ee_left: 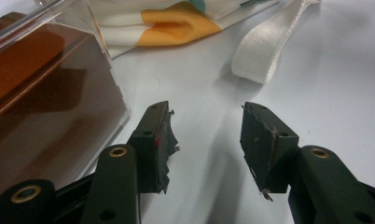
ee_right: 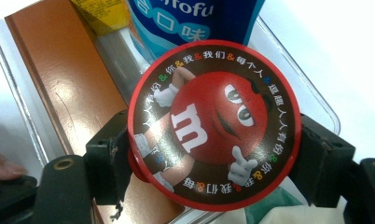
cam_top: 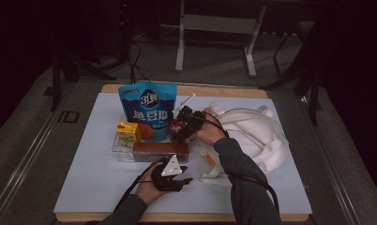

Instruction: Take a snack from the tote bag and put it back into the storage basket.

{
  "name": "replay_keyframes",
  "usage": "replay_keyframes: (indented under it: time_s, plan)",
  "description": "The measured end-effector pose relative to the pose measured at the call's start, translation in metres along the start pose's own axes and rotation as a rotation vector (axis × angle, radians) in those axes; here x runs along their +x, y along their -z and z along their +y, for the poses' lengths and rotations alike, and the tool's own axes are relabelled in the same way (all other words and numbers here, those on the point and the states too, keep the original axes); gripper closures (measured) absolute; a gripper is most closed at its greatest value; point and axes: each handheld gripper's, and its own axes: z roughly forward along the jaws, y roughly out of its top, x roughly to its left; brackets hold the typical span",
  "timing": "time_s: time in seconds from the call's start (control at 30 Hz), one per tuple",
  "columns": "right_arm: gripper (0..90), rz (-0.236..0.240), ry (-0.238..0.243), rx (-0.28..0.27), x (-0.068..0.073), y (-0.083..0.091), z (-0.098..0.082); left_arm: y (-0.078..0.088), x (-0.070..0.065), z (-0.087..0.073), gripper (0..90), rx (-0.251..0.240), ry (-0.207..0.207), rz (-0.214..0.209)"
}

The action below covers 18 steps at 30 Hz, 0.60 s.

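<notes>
Right gripper (cam_top: 181, 126) reaches forward over the clear plastic tray (cam_top: 117, 146), jaws clamped on a round red-rimmed candy tub (ee_right: 213, 123) with a red cartoon face, just beside the blue tofu pouch (cam_top: 148, 110). Left gripper (ee_left: 208, 140) hangs low over the white tabletop (cam_top: 93, 178), jaws wide and empty, beside the brown box (ee_left: 45, 107) and white cloth bag (cam_top: 257, 136).

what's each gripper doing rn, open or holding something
Left gripper: open, holding nothing.
Right gripper: closed on the round red M&M's container.

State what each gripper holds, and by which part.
Right gripper: round red M&M's container, jaws clamping its opposite sides below the lid. Left gripper: open, holding nothing.
</notes>
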Motion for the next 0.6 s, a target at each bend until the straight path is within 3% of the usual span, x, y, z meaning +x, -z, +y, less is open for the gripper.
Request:
replay_keyframes:
  time_s: [0.17, 0.4, 0.53, 0.6]
  plan:
    - [24.9, 0.013, -0.017, 0.009, -0.003, -0.002, -0.003, 0.0, 0.0, 0.0, 52.5, 0.0, -0.001, -0.001]
    - [23.8, 0.011, -0.004, 0.007, -0.003, -0.002, -0.004, 0.0, 0.0, 0.0, 52.4, 0.0, -0.001, 0.001]
    - [23.3, 0.004, -0.008, -0.045, -0.005, 0.004, -0.004, 0.0, 0.0, 0.0, 52.3, 0.002, -0.001, 0.002]
    - [23.2, -0.009, 0.001, -0.041, -0.005, 0.007, -0.003, 0.0, 0.0, 0.0, 52.3, 0.003, -0.003, 0.002]
